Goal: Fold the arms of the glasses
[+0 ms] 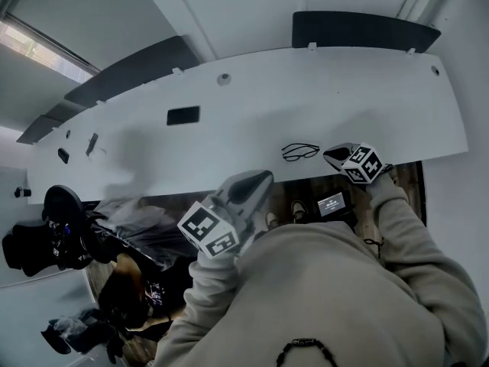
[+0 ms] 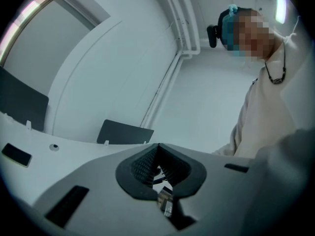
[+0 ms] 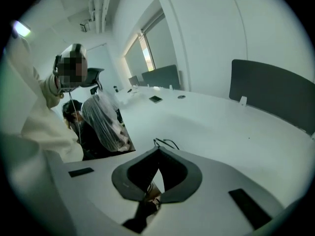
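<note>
A pair of thin black-framed glasses (image 1: 300, 151) lies flat on the white table (image 1: 321, 90), close to its near edge. Whether its arms are folded is too small to tell. My right gripper (image 1: 330, 155) hangs just right of the glasses, tilted down, jaws shut and empty. In the right gripper view the glasses (image 3: 166, 142) show on the table just beyond the shut jaw tips (image 3: 158, 149). My left gripper (image 1: 263, 176) sits lower and left of the glasses, off the table's edge, pointing level. Its jaws (image 2: 157, 145) are shut with nothing in them.
A flat black rectangle (image 1: 183, 115) and a round grommet (image 1: 223, 79) lie further back on the table. Dark partition panels (image 1: 359, 30) stand along the far edge. Black bags and a plastic bag (image 1: 130, 228) sit on the floor at left.
</note>
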Available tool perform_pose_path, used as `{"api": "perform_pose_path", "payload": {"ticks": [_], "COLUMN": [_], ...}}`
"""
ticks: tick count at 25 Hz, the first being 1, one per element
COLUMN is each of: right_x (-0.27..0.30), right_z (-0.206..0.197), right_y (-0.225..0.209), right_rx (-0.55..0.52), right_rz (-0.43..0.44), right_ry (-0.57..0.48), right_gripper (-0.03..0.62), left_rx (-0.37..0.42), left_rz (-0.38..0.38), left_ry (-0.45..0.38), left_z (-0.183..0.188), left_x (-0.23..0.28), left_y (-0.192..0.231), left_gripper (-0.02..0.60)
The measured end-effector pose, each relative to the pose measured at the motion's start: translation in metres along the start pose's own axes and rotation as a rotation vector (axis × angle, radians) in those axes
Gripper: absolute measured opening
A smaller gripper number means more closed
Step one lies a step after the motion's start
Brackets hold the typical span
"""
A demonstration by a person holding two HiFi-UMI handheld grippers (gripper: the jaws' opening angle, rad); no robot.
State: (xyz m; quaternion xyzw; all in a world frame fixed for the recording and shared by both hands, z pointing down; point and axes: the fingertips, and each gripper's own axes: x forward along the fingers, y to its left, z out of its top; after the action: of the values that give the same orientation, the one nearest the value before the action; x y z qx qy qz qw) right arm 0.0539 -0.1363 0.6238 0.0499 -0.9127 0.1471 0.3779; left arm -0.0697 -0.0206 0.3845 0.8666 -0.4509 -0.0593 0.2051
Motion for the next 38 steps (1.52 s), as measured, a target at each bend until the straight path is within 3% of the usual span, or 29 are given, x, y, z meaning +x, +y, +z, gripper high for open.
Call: {"api": "perform_pose_path", "payload": {"ticks": [5,17,26,38], "right_x": [-0.032,-0.115,-0.144,-0.147], "right_z": [0.050,0.137,0.168,0.167], "right_y": [0.026,0.061,0.079,0.084], "right_rx": [0.091,0.109,0.072,0.083], "right_rz": [0.006,-0.012,-0.044,-0.049], "right_ry": [-0.186,-0.447,-0.517,-0.516], "right_gripper": [0.021,0.021,0.020,0.020], "left_rx": [0.025,0.086,0.101,0.077], "left_rz": [-0.024,-0.096,-0.131,-0.122], "left_ry": [0.008,-0.002,-0.025,-0.036], "left_z": [0.004,0.024,0.032,0.024], "left_x": [0.010,0.039,0.049,0.043], "left_y": [0.004,0.000,-0.007,-0.010], "left_gripper": [0.006,0.006,0.006,0.006]}}
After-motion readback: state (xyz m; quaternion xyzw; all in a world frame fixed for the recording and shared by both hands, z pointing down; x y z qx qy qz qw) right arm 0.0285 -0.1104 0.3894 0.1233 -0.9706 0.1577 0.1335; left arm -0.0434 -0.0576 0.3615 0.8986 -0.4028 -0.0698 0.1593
